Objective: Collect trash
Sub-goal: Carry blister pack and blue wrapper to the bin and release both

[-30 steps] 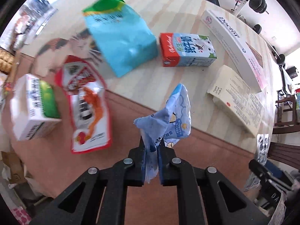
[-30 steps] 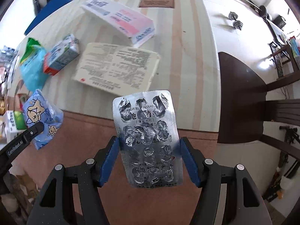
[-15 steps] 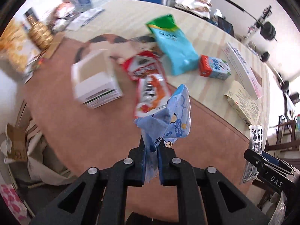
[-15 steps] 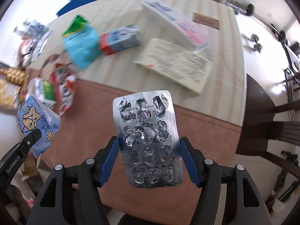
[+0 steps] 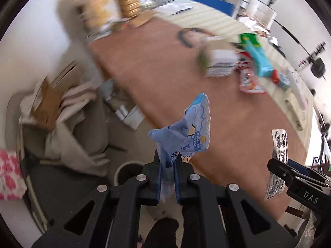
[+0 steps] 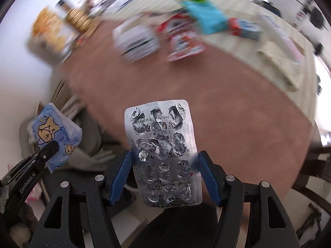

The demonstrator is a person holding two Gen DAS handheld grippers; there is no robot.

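My left gripper is shut on a crumpled blue cartoon-print wrapper, held in the air beyond the table's near edge, above a round bin on the floor. The wrapper also shows in the right wrist view. My right gripper is shut on a silver blister pack with popped cells, held upright off the table's near corner. The pack also shows in the left wrist view.
The brown and striped table carries a white carton, a red snack packet, a teal bag, a milk box and flat boxes. Cardboard and cloth lie on the floor at left.
Both grippers have swung left and pulled back from the table with their trash still held. The floor, the bin and the cardboard pile have come into view.
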